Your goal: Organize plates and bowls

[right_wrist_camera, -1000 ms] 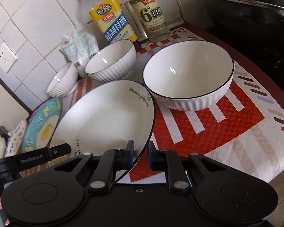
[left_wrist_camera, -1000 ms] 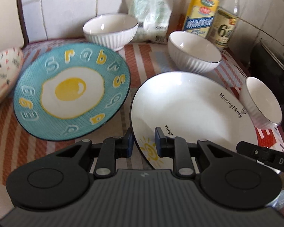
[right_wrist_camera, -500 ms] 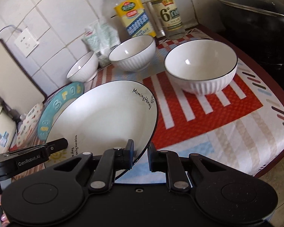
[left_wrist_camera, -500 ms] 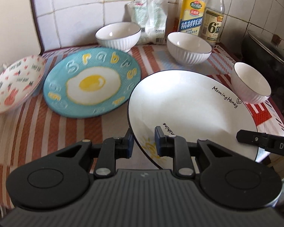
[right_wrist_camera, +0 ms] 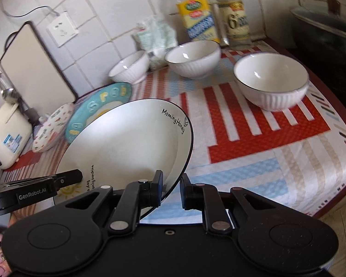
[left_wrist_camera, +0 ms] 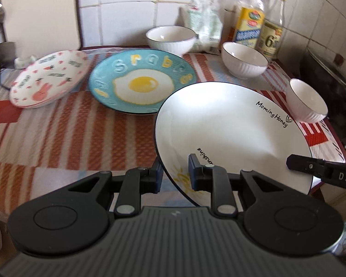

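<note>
Both grippers hold a large white plate [left_wrist_camera: 228, 127] with a black rim and "Morning Honey" lettering, lifted above the striped cloth. My left gripper [left_wrist_camera: 174, 173] is shut on its near-left rim. My right gripper [right_wrist_camera: 171, 190] is shut on its near-right rim [right_wrist_camera: 173, 180]. A blue fried-egg plate [left_wrist_camera: 140, 83] and a pink-patterned plate [left_wrist_camera: 48, 78] lie on the cloth to the left. Three white ribbed bowls stand behind: one at the back [left_wrist_camera: 170, 38], one in the middle [left_wrist_camera: 243, 60], one at the right [left_wrist_camera: 308, 100].
Two bottles [left_wrist_camera: 249, 25] and a plastic bag [left_wrist_camera: 203, 23] stand against the tiled wall. A dark lidded pot [left_wrist_camera: 334, 76] sits at the right. A cutting board [right_wrist_camera: 34, 64] leans on the wall, with a cream appliance [right_wrist_camera: 4, 133] at the left.
Both grippers have risen and pulled back with the white plate, lifting it higher off the cloth. The pink-patterned plate has come fully into the left wrist view.
</note>
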`<state>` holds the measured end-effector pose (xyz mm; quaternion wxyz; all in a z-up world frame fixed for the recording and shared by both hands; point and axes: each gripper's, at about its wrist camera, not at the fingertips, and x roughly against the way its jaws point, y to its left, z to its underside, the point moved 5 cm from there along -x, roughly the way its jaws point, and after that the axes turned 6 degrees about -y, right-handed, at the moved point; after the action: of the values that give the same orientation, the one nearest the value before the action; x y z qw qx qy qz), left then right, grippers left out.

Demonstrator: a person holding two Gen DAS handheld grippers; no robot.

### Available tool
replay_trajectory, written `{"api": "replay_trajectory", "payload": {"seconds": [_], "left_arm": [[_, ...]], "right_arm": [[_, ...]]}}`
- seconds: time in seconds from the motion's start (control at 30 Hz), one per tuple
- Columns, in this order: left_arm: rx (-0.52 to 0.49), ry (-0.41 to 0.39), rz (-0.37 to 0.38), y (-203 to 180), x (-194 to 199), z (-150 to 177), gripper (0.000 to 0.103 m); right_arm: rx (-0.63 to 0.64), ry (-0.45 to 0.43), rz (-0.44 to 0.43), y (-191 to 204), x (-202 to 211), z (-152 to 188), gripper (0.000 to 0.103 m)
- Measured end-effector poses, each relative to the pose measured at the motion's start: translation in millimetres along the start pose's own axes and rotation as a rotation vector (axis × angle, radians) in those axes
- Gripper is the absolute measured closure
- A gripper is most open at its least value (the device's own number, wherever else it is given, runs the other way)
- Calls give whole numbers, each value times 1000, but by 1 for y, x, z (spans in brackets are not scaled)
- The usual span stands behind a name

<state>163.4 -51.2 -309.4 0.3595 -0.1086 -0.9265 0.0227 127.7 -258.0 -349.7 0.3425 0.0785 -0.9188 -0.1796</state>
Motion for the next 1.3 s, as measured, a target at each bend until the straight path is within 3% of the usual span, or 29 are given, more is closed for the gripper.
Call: {"api": "replay_trajectory", "payload": {"seconds": [0.17, 0.37, 0.63, 0.87, 1.17, 1.3], "left_arm": [[23, -20, -58, 41, 27, 1, 82], [104, -17, -170, 116, 53, 15, 82], [228, 2, -259, 194, 49, 40, 82], [228, 51, -246, 204, 24, 38, 82], [343, 139, -220, 203, 14, 39, 82], [384, 144, -215, 206, 13, 42, 82]], "right_arm": [[40, 3, -68, 35, -7, 1, 84], [124, 43, -200, 102, -39, 12, 84], [229, 102, -312, 174, -87, 35, 84], [317, 126, -283, 185, -117, 37, 84], [381, 153, -256, 180, -127, 28, 84], [400, 154, -240, 182, -128, 30, 83]]}}
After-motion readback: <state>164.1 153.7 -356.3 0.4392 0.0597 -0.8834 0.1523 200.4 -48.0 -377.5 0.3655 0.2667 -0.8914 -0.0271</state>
